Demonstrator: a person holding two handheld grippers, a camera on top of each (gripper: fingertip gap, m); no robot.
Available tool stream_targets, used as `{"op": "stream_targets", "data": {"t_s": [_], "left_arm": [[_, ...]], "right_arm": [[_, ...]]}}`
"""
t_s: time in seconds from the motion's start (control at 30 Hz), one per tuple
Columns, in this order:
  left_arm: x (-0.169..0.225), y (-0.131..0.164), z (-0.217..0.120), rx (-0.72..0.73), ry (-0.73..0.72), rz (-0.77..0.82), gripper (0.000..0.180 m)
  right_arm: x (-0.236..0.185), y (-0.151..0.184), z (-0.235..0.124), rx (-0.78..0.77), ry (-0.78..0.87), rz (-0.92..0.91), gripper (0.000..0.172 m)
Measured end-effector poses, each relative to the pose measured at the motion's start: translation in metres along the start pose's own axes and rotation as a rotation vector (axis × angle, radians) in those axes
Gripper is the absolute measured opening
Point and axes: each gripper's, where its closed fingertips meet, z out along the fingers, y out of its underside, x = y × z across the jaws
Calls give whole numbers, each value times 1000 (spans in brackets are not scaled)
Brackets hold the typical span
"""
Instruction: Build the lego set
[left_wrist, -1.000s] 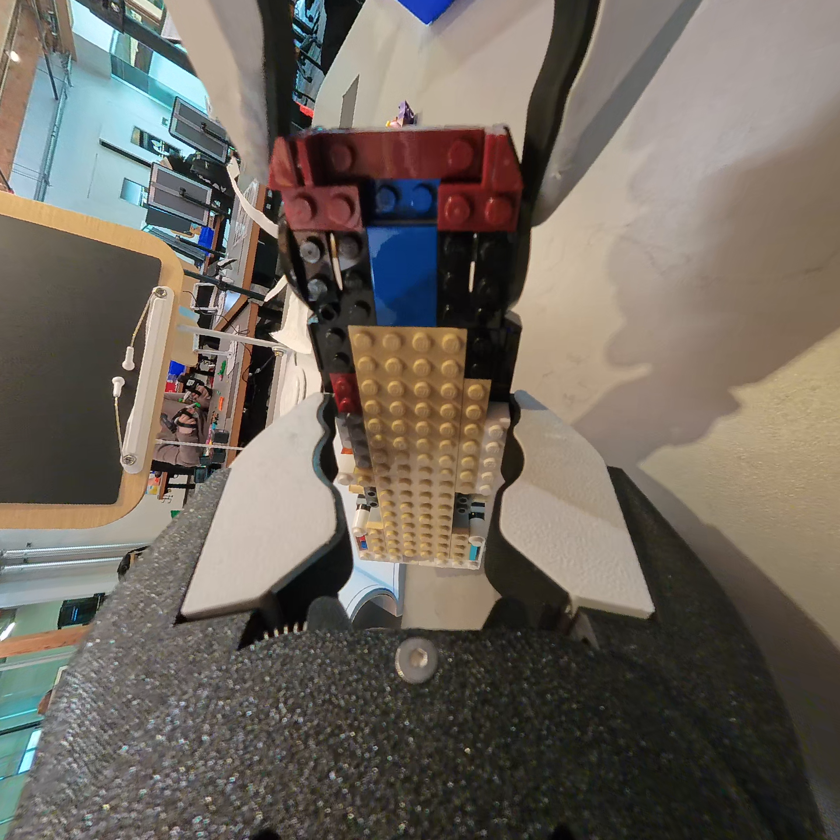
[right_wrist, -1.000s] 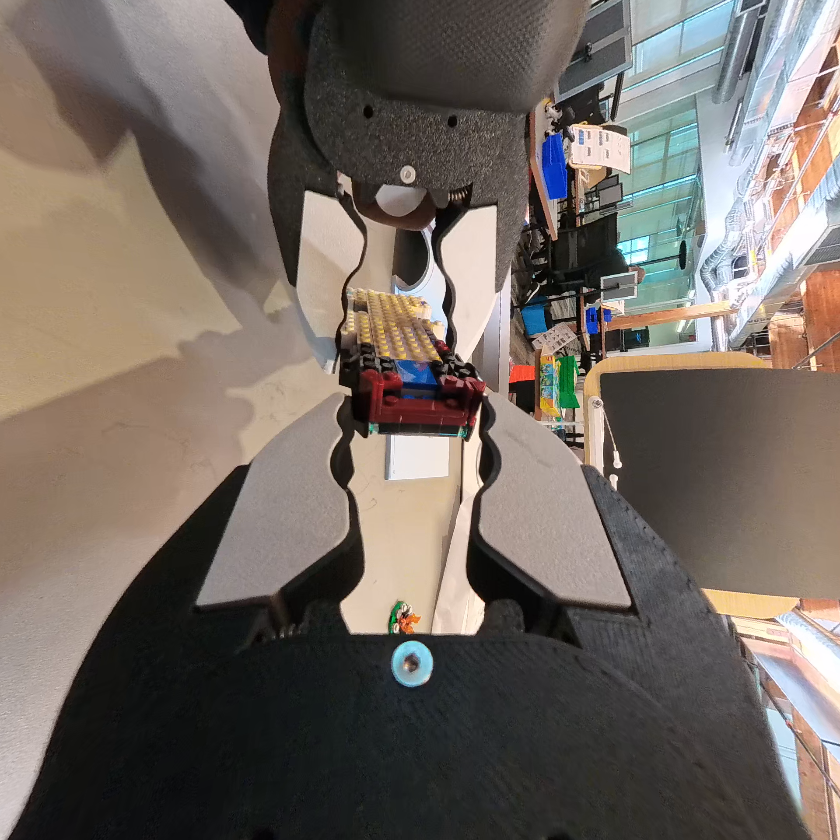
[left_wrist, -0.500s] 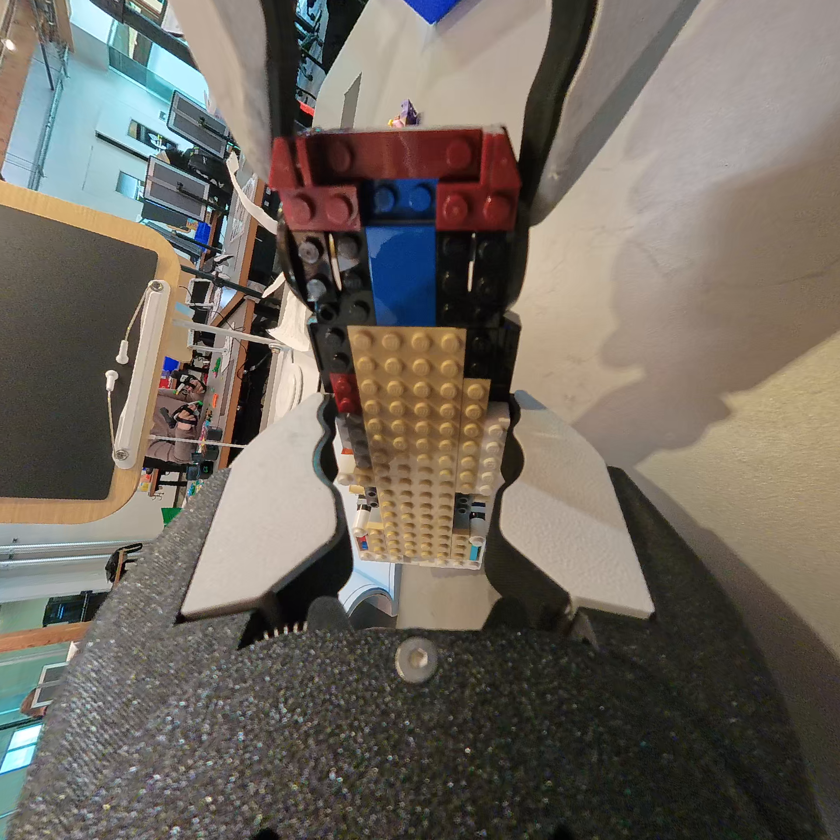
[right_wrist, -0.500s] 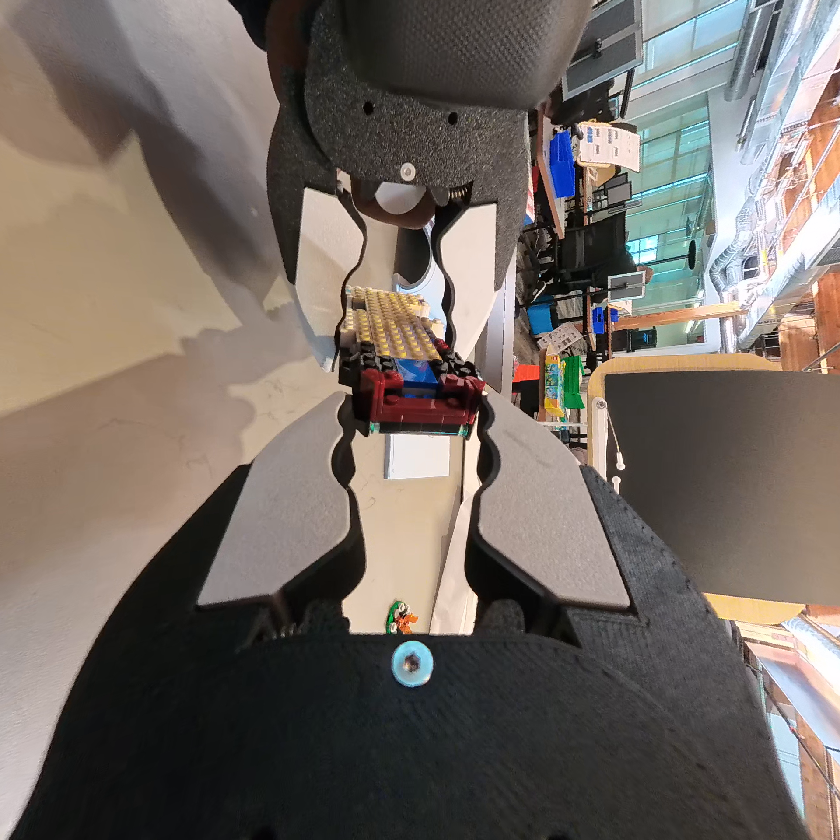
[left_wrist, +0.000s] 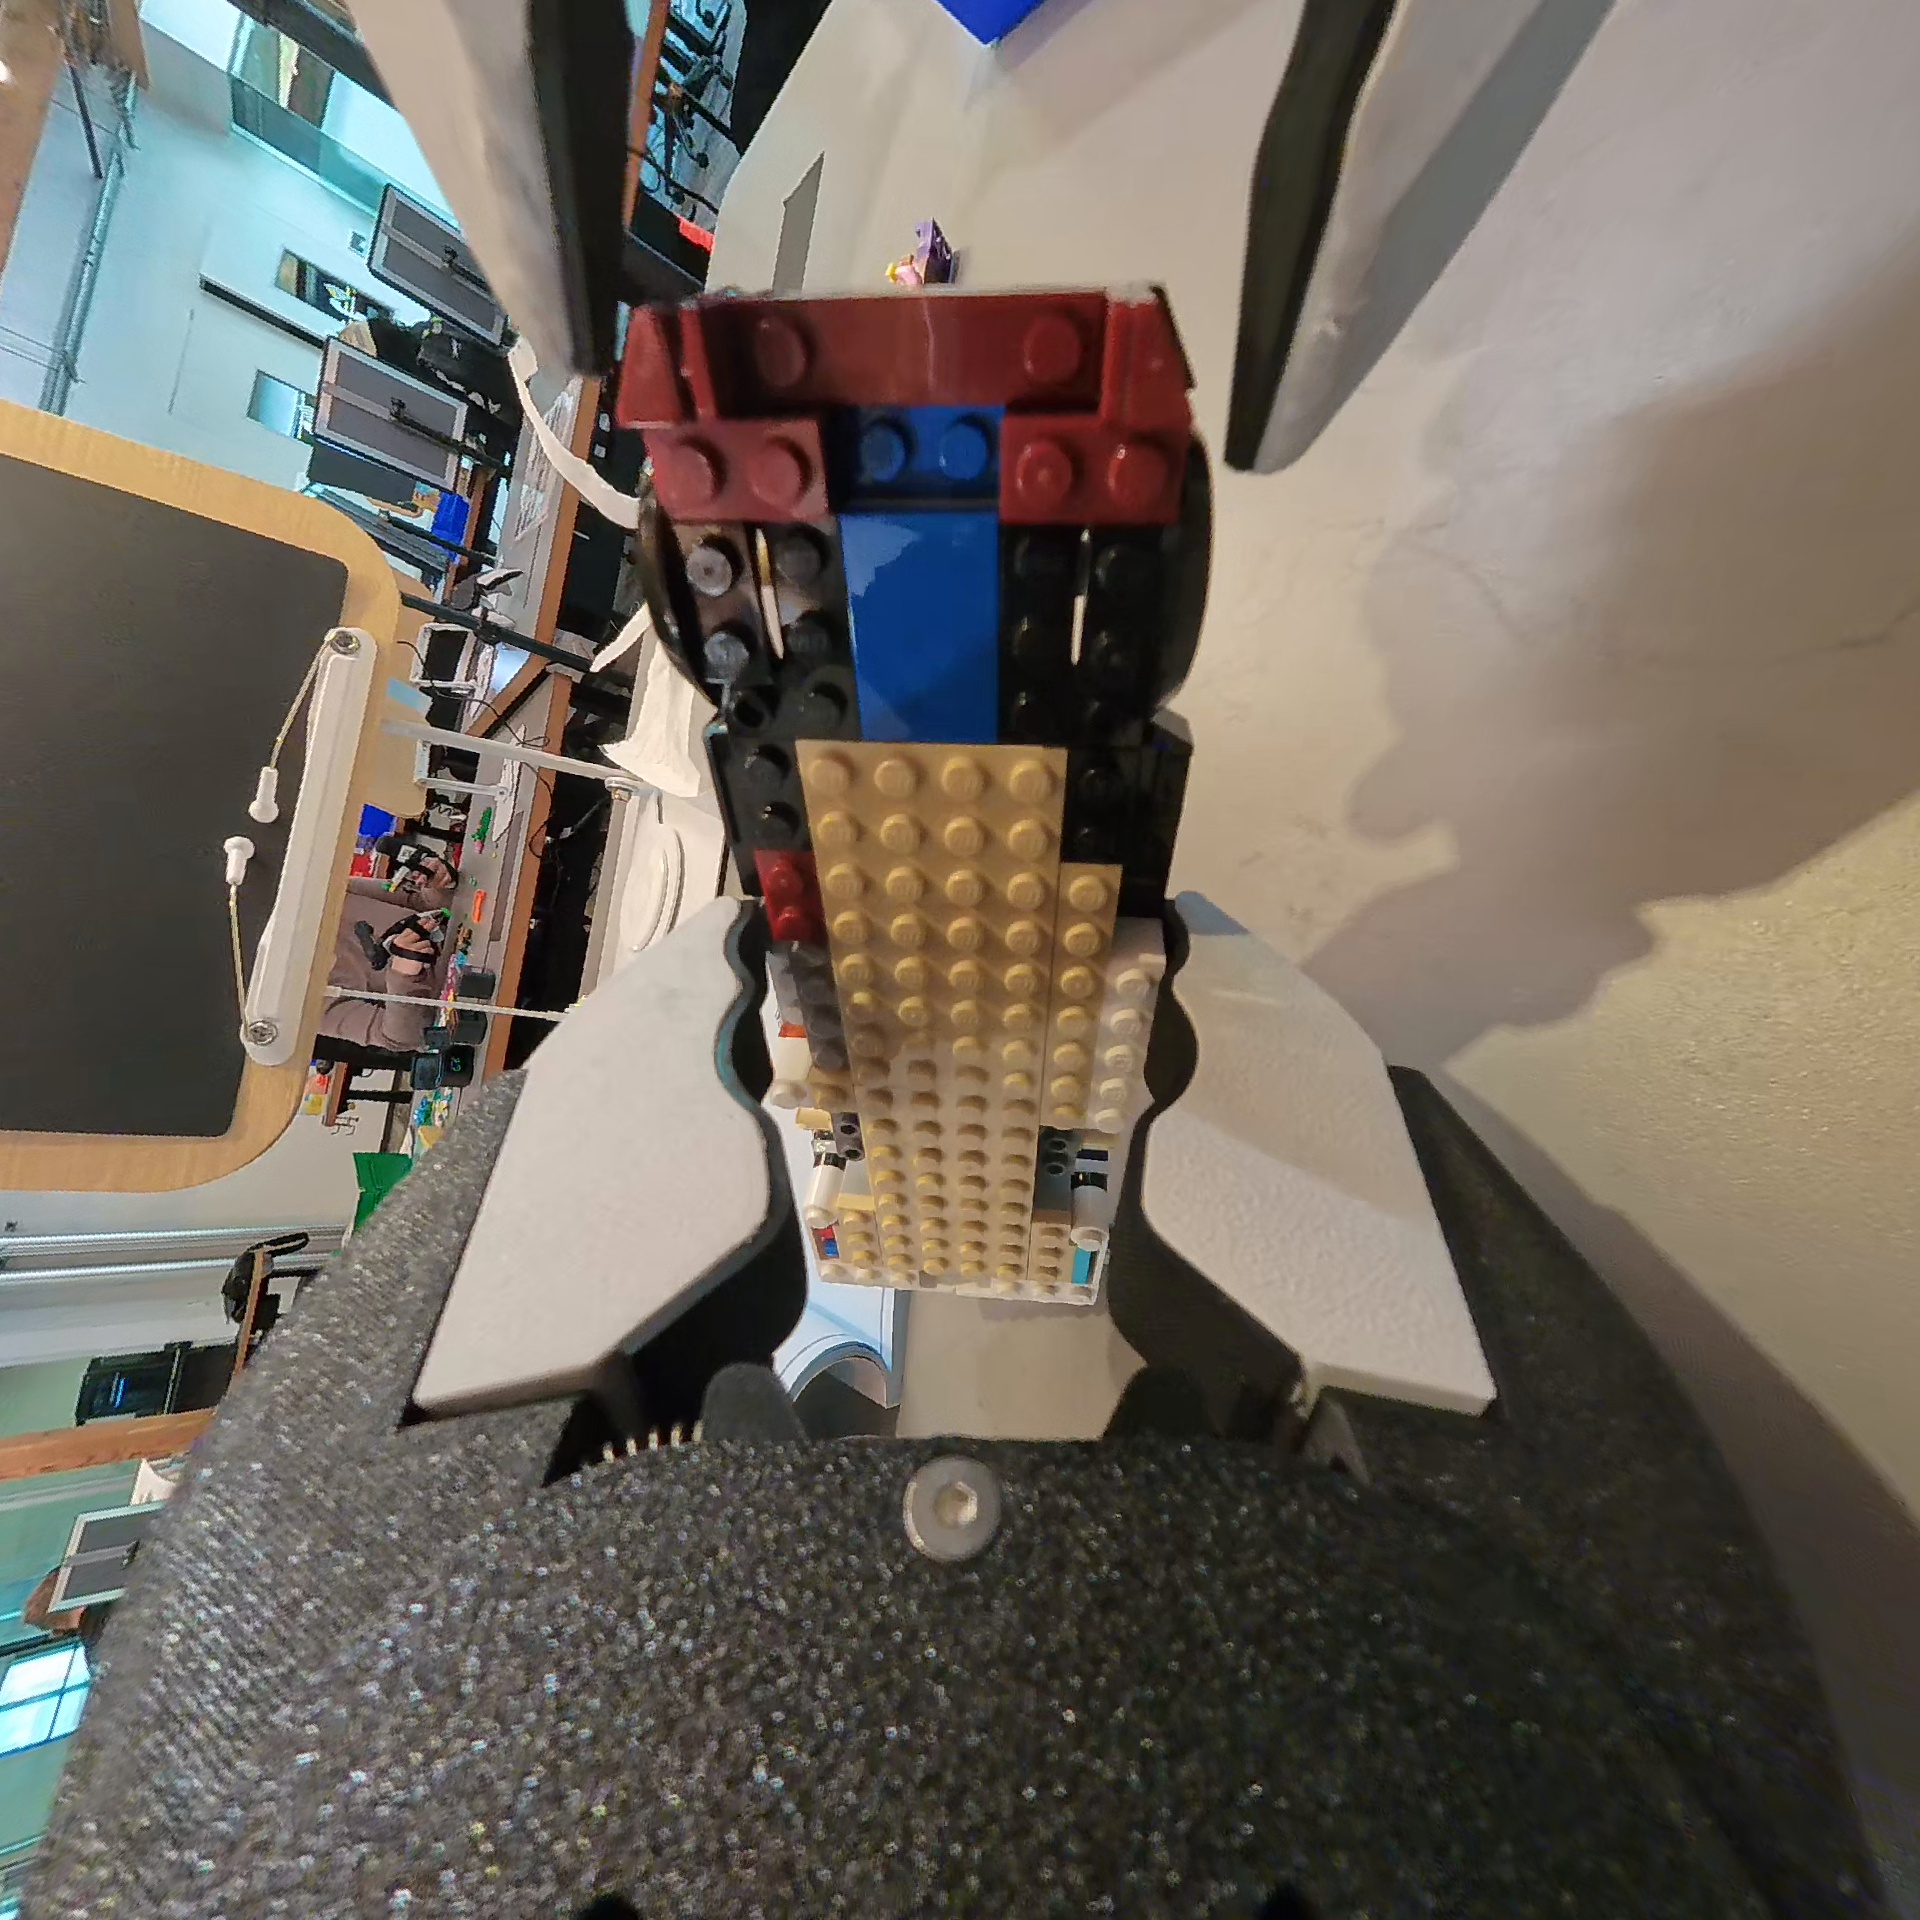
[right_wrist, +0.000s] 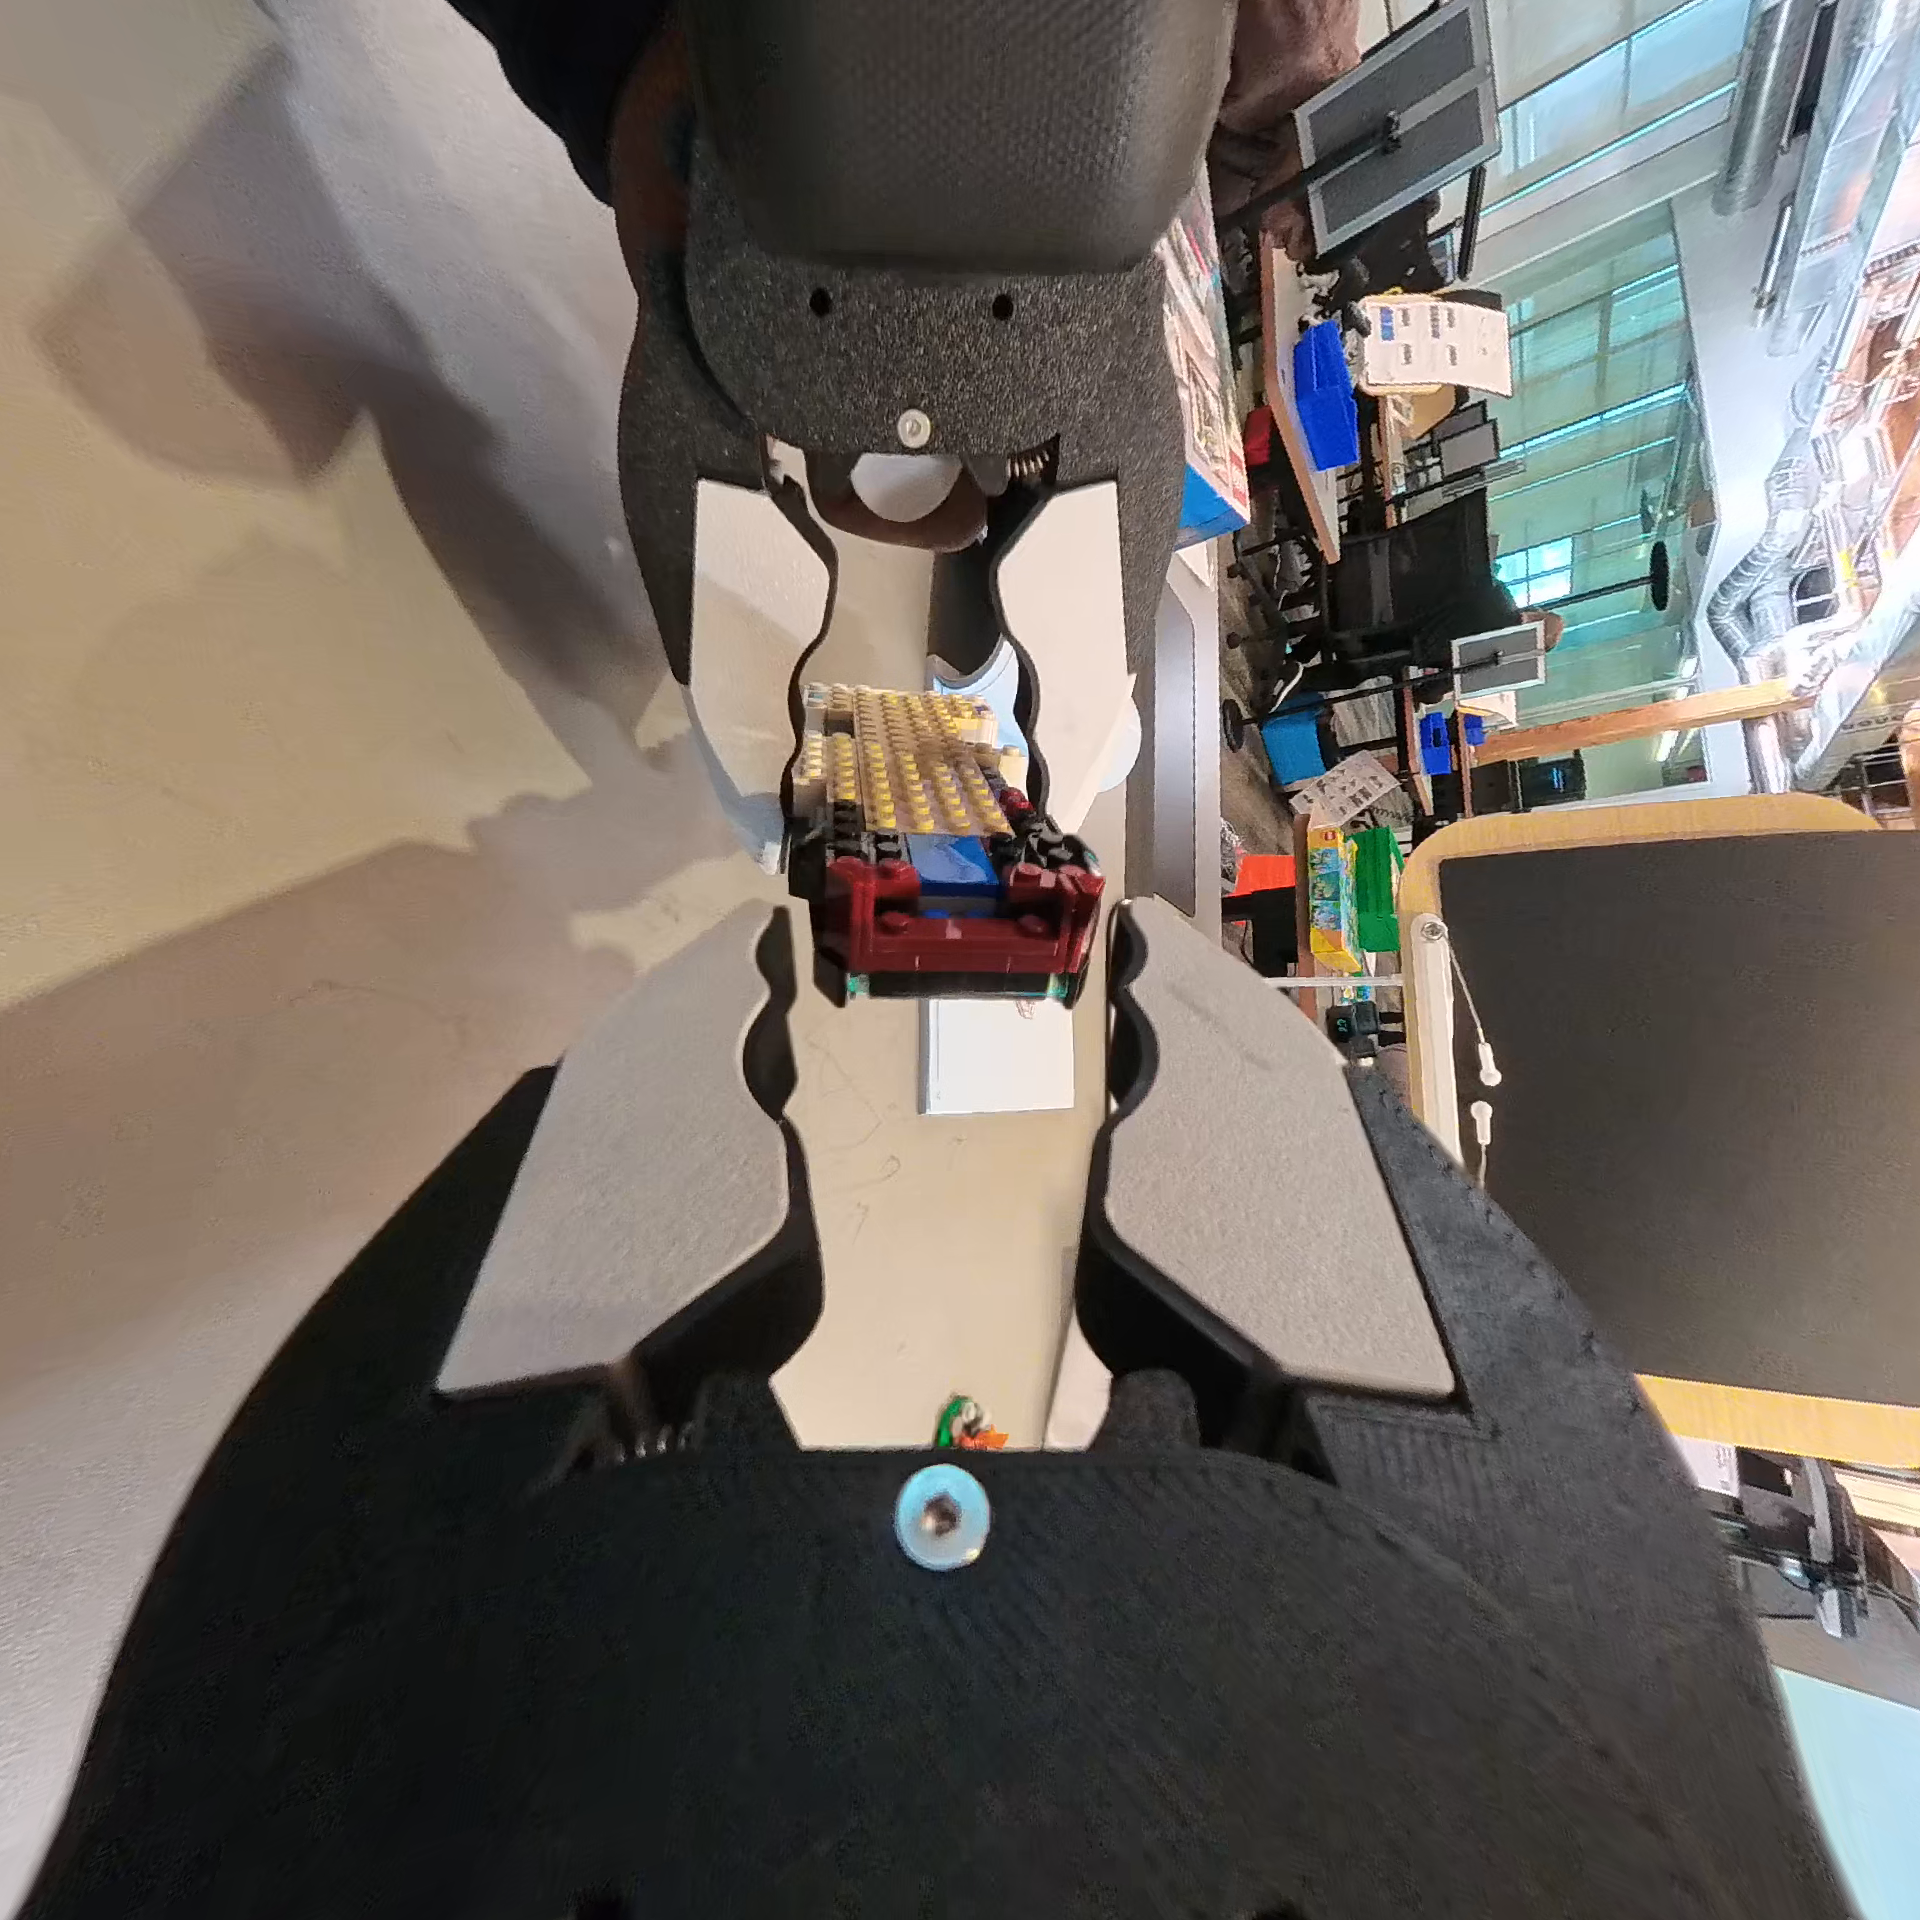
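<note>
A brick model (left_wrist: 940, 790) is clamped by the left tool (left_wrist: 961, 997), both pads pressed against its tan-and-white studded near end. The model is built of tan plates, black bricks, a blue strip down the middle and a dark red block at the far end. It is held above the pale worktop (left_wrist: 1558, 416), not resting on it.

In the right wrist view the same model (right_wrist: 935, 873) is seen from its dark red end, gripped farther off by the left tool (right_wrist: 920, 727). The right tool (right_wrist: 940, 935) is spread apart; its fingertips are seen on either side of the dark red end, with a clear gap on both sides and no contact. The right tool's fingers (left_wrist: 540, 156) are also seen at the top of the left wrist view, either side of the red end and apart from it.

A white sheet (right_wrist: 997, 1055) lies on the worktop below the model. A small green-and-orange piece (right_wrist: 966, 1429) lies near the right tool's base. A dark panel with a wooden frame (right_wrist: 1683, 1122) is seen at the right, and cluttered desks with blue bins (right_wrist: 1325, 395) farther off.
</note>
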Motion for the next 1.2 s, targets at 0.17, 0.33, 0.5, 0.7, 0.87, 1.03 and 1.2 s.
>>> {"op": "stream_targets", "data": {"t_s": [0.17, 0.33, 0.5, 0.7, 0.87, 1.03, 1.2], "left_arm": [[-2, -1, -1, 6, -1, -21, 72], [-2, 0, -1, 8, -3, -26, 72], [-1, -1, -1, 9, -1, -24, 72], [-2, 0, -1, 8, -3, -27, 72], [-2, 1, -1, 6, 4, -35, 72], [-2, 2, 0, -1, 2, -31, 71], [-1, 2, 0, -8, 2, -25, 71]], "right_arm": [[3, -2, -2, 4, 7, -19, 51], [3, -1, -2, 1, 3, -19, 50], [3, 0, -2, 1, -4, -22, 50], [3, 0, -1, 0, -6, -22, 49], [4, 2, -1, -3, -11, 0, 50], [5, 0, -8, 26, -31, 44, 53], [19, -1, -19, 38, -31, 121, 50]]}}
